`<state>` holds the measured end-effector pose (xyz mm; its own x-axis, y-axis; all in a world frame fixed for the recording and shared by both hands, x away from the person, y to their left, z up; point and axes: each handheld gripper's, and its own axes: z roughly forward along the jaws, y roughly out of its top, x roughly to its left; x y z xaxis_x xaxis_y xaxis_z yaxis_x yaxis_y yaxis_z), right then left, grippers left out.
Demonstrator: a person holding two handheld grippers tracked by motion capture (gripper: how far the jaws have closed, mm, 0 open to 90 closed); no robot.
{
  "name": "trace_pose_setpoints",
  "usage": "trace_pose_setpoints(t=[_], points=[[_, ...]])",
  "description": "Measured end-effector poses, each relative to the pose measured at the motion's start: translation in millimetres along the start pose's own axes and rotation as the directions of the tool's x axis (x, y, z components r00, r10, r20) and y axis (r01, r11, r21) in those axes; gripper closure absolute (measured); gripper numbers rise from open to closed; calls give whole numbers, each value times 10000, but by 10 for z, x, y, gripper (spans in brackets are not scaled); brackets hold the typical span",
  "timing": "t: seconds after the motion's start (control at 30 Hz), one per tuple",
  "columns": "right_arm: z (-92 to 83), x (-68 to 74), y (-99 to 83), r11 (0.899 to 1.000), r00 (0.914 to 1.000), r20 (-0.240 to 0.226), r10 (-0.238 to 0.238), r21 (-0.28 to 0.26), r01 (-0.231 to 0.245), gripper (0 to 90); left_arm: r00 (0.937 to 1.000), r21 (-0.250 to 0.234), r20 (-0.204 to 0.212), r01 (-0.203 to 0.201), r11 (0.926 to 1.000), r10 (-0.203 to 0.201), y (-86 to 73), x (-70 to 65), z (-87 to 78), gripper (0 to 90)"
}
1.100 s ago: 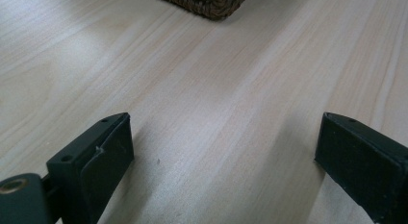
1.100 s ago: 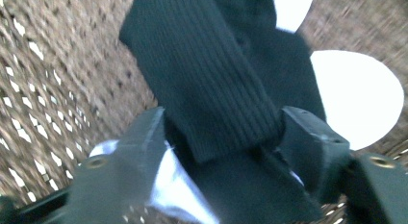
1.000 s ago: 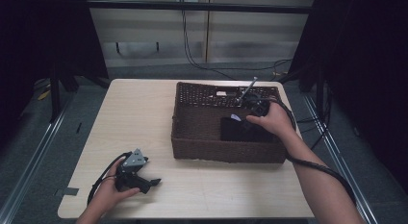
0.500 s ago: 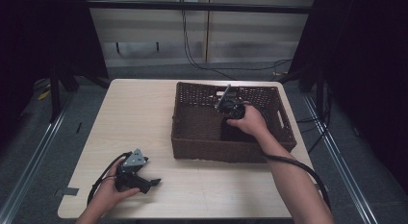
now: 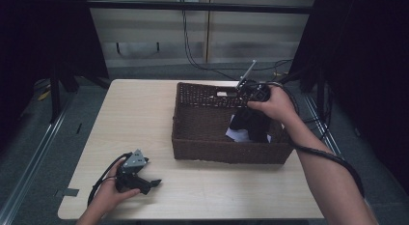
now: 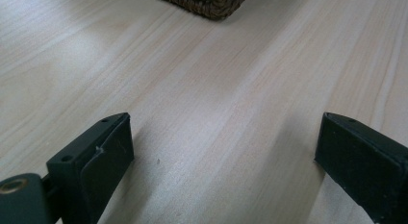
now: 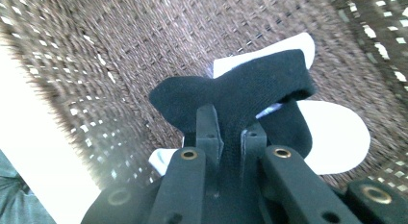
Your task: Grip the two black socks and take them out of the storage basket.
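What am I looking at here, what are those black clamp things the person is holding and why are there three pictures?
A person sits at a wooden table holding a hand-operated two-jaw clamp in each hand. One picture is taken from above; the other two come from small cameras riding on the clamps, looking along their jaws.

The left gripper rests on the table near the front edge, jaws wide open with bare wood between them.

The right gripper is over a brown wicker basket. Its jaws have just been closing and are pinched shut on a black cloth, which hangs from them above the basket floor. Something white lies under it; I can't tell what.
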<state>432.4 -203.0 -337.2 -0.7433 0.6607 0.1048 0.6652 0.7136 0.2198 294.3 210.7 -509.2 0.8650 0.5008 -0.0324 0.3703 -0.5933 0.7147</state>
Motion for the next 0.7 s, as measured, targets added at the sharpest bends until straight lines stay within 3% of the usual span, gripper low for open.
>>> trace_pose_setpoints(t=[0.23,0.43,0.57,0.7], points=[[-223,10,-20,9993,10000,18,58,-373,-57,834,10000,1,2,0,10000,0,0,0,0,55],[-295,61,-22,9976,9991,-414,39,-691,-68,833,10000,2,1,-2,10000,2,0,0,0,55],[-167,89,-30,9982,9985,-548,8,-606,-41,822,10000,1,-2,0,10000,0,0,-1,0,55],[124,50,-108,9991,9982,-524,302,-284,-317,772,10000,4,-3,-4,10000,4,0,0,-1,55]])
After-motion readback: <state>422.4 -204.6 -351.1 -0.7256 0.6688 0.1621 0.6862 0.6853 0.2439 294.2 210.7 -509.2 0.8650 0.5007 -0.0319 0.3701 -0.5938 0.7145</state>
